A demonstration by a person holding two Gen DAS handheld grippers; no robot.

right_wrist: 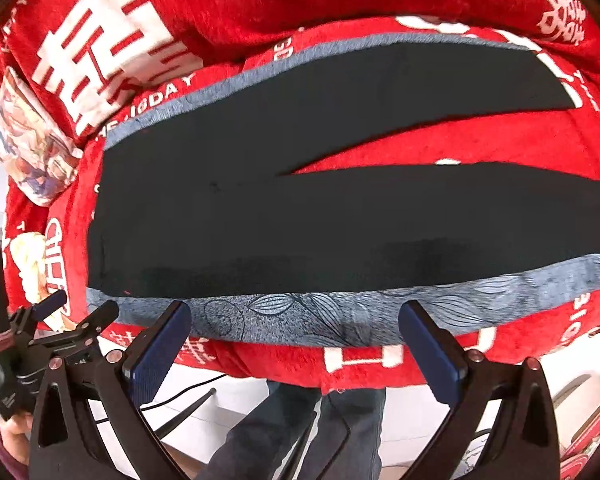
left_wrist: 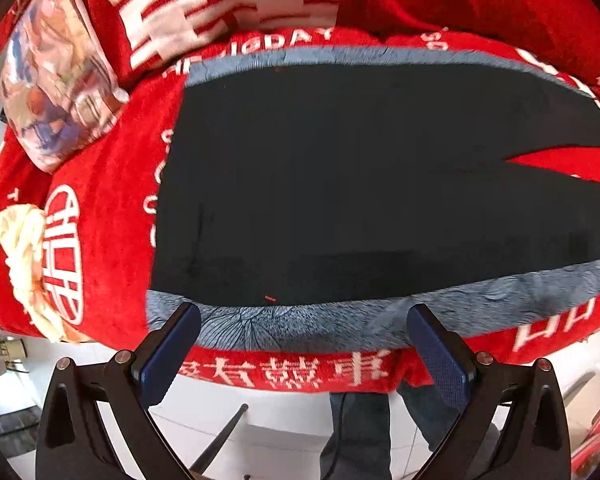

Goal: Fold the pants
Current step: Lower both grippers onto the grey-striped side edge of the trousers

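Note:
Black pants (left_wrist: 340,184) lie flat and spread on a grey-blue patterned cloth (left_wrist: 300,320) over a red blanket. The waist is at the left, the two legs run to the right and part in a V (right_wrist: 380,200). My left gripper (left_wrist: 304,320) is open and empty, just short of the pants' near edge, over the grey cloth. My right gripper (right_wrist: 296,318) is open and empty, also at the near edge, further along the near leg. The left gripper also shows in the right wrist view (right_wrist: 80,308) at the far left.
The red blanket (left_wrist: 112,200) with white characters covers the surface. A patterned pillow (left_wrist: 56,80) lies at the far left, a cream cloth (left_wrist: 24,256) near the left edge. The person's jeans-clad legs (right_wrist: 292,432) and white floor are below the near edge.

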